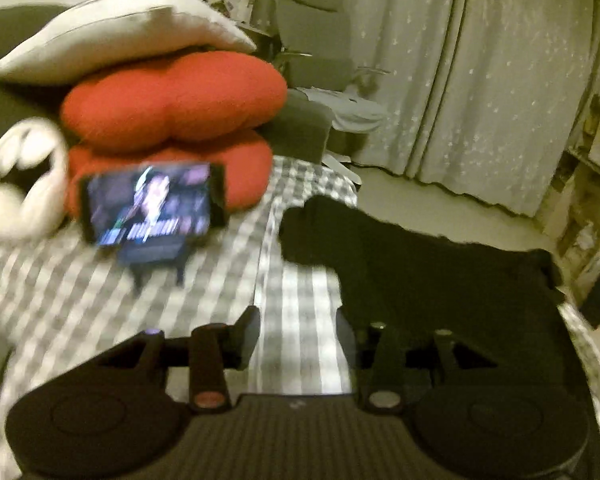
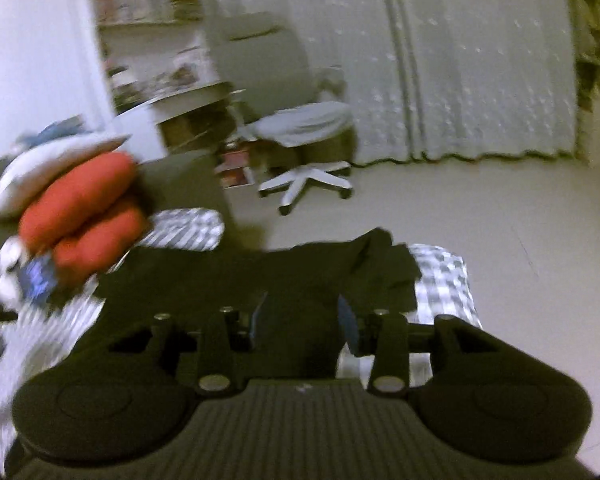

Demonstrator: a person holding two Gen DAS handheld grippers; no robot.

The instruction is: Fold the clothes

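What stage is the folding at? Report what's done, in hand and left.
Done, apparently: the black garment lies flat on the checked bedspread, possibly folded once; blur hides its edges. In hand: nothing. The left gripper and right gripper are both open, with no cloth between their fingers. Left: any further folds cannot be judged; no other clothes waiting are visible.

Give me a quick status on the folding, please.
Left gripper open, empty. Right gripper open, empty. Black garment on bed. Phone beside it.

right hand-held gripper [image 2: 302, 324] jaws apart over black garment [image 2: 228, 276], checked bedsheet [image 2: 444, 280], red cushions [image 2: 80, 216], office chair [image 2: 300, 136]
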